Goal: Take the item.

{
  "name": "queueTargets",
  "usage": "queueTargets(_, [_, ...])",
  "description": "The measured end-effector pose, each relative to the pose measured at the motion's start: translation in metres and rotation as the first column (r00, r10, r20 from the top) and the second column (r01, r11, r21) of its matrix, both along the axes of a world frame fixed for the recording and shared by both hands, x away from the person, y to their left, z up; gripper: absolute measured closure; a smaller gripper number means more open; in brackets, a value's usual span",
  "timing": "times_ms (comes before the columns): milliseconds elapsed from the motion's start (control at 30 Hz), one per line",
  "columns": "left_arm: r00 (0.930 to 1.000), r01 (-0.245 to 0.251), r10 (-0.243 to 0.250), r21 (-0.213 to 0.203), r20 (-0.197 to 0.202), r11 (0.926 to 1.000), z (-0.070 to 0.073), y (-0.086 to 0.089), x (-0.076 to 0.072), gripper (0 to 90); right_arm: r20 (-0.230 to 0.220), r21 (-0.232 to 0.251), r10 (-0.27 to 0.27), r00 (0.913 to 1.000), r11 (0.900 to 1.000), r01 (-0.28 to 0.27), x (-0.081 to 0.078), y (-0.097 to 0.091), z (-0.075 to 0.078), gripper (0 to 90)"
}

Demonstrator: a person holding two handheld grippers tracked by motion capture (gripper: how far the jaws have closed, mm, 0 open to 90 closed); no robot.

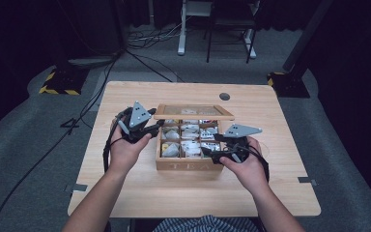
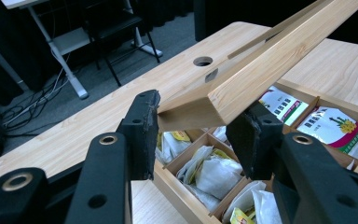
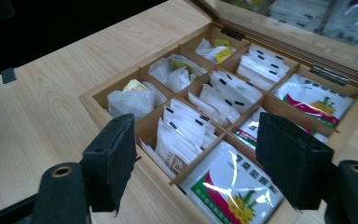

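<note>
On the light wooden table [image 1: 125,193], seen from the high view, we find a wooden tea box [image 1: 189,164] with its lid [image 1: 193,112] raised toward the far side. The left gripper [image 1: 150,126] sits at the lid's left corner, and the right gripper [image 1: 211,146] hovers over the box's right front compartments (the word TEA is cut into the front wall).

In the left gripper view, we see the black jaws closed on the corner of the lid [image 2: 261,60], one pad against each side of the wooden frame, holding it tilted up over the compartments. White tea bags [image 2: 209,175] lie below.

In the right gripper view, we see the jaws standing wide apart with nothing between them, poised above the open tea box [image 3: 98,105]. Under them lie rows of white sachets [image 3: 186,128] and a green-and-red packet [image 3: 228,186]; the hinged, glazed lid [image 3: 307,42] rises at the far edge.
</note>
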State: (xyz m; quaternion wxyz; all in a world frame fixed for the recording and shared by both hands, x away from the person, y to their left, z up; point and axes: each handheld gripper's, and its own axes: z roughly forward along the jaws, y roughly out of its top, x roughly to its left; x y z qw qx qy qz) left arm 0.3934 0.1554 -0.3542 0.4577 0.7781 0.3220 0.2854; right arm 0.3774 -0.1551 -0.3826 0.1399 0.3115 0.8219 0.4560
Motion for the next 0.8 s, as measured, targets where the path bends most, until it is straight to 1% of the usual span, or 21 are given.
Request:
queueTargets(33, [1.0000, 0.000, 0.000, 0.000, 0.000, 1.0000, 0.000, 0.000, 0.000, 54.4, 0.000, 0.000, 0.000, 1.0000, 1.0000, 0.000, 0.000, 0.000, 0.000, 31.8])
queueTargets(67, [1.0000, -0.001, 0.001, -0.001, 0.000, 1.0000, 0.000, 0.000, 0.000, 54.5, -0.015, 0.015, -0.011, 0.9998, 0.9998, 0.012, 0.003, 0.005, 0.000, 34.5])
queueTargets(100, [1.0000, -0.001, 0.001, -0.002, 0.002, 1.0000, 0.000, 0.000, 0.000, 54.5, -0.024, 0.024, -0.019, 0.9995, 0.9995, 0.019, 0.005, 0.008, -0.001, 35.4])
queueTargets(167, [1.0000, 0.001, -0.001, -0.003, 0.003, 1.0000, 0.000, 0.000, 0.000, 54.4, -0.028, 0.025, -0.016, 0.9995, 0.9996, 0.016, 0.006, 0.011, -0.001, 36.2])
queueTargets(233, [1.0000, 0.003, -0.003, -0.005, 0.003, 1.0000, -0.001, 0.001, 0.000, 54.3, -0.040, 0.028, -0.005, 0.9992, 0.9996, 0.006, 0.009, 0.016, -0.002, 39.8])
queueTargets(267, [1.0000, 0.004, -0.004, -0.004, 0.003, 1.0000, -0.001, 0.001, 0.000, 54.3, -0.048, 0.025, 0.004, 0.9988, 0.9997, -0.002, 0.010, 0.019, -0.003, 41.4])
queueTargets(300, [1.0000, 0.005, -0.005, -0.002, 0.002, 1.0000, -0.001, 0.001, 0.000, 54.2, -0.060, -0.018, 0.017, 0.9980, 0.9997, -0.019, 0.012, 0.024, -0.004, 43.4])
queueTargets(333, [1.0000, 0.005, -0.005, -0.002, 0.002, 1.0000, -0.001, 0.001, 0.000, 54.2, -0.060, -0.018, 0.017, 0.9980, 0.9997, -0.019, 0.012, 0.024, -0.004, 43.4])
queueTargets(367, [1.0000, 0.006, -0.006, -0.003, 0.002, 1.0000, -0.001, 0.001, 0.000, 54.2, -0.062, -0.028, 0.028, 0.9977, 0.9992, -0.029, 0.014, 0.030, -0.006, 45.6])
queueTargets(433, [1.0000, 0.008, -0.008, -0.002, 0.001, 1.0000, -0.001, 0.001, 0.001, 54.1, -0.052, -0.028, 0.038, 0.9979, 0.9988, -0.040, 0.016, 0.035, -0.006, 49.3])
queueTargets(500, [1.0000, 0.009, -0.009, -0.004, 0.000, 1.0000, -0.001, 0.002, 0.001, 54.1, -0.051, -0.021, 0.042, 0.9978, 0.9988, -0.043, 0.017, 0.038, -0.006, 49.6])
queueTargets(533, [1.0000, 0.009, -0.009, -0.004, 0.000, 1.0000, -0.001, 0.002, 0.001, 54.1, -0.038, 0.008, 0.045, 0.9983, 0.9990, -0.045, 0.018, 0.044, -0.007, 49.5])
queueTargets(567, [1.0000, 0.009, -0.009, -0.006, -0.003, 0.9999, -0.001, 0.002, 0.001, 54.0, -0.030, 0.014, 0.048, 0.9984, 0.9988, -0.047, 0.019, 0.047, -0.007, 49.1])
queueTargets(633, [1.0000, 0.009, -0.009, -0.014, -0.004, 0.9999, -0.001, 0.002, 0.002, 53.9, -0.025, 0.009, 0.046, 0.9986, 0.9989, -0.046, 0.019, 0.049, -0.007, 49.1])
queueTargets(667, [1.0000, 0.008, -0.008, -0.015, -0.005, 0.9999, 0.000, 0.002, 0.002, 53.9, 0.000, -0.006, 0.041, 0.9991, 0.9991, -0.041, 0.020, 0.055, -0.008, 49.3])
queueTargets(733, [1.0000, 0.008, -0.008, -0.014, -0.004, 0.9999, 0.000, 0.002, 0.002, 53.9, 0.000, -0.007, 0.038, 0.9993, 0.9993, -0.038, 0.020, 0.057, -0.008, 49.3])
queueTargets(767, [1.0000, 0.008, -0.008, -0.015, -0.005, 0.9999, 0.000, 0.002, 0.002, 53.9, -0.005, -0.002, 0.036, 0.9993, 0.9993, -0.036, 0.020, 0.060, -0.009, 49.1])
queueTargets(800, [1.0000, 0.008, -0.008, -0.015, -0.004, 0.9999, 0.000, 0.002, 0.002, 53.9, -0.008, 0.014, 0.041, 0.9991, 0.9991, -0.041, 0.021, 0.063, -0.010, 47.9])
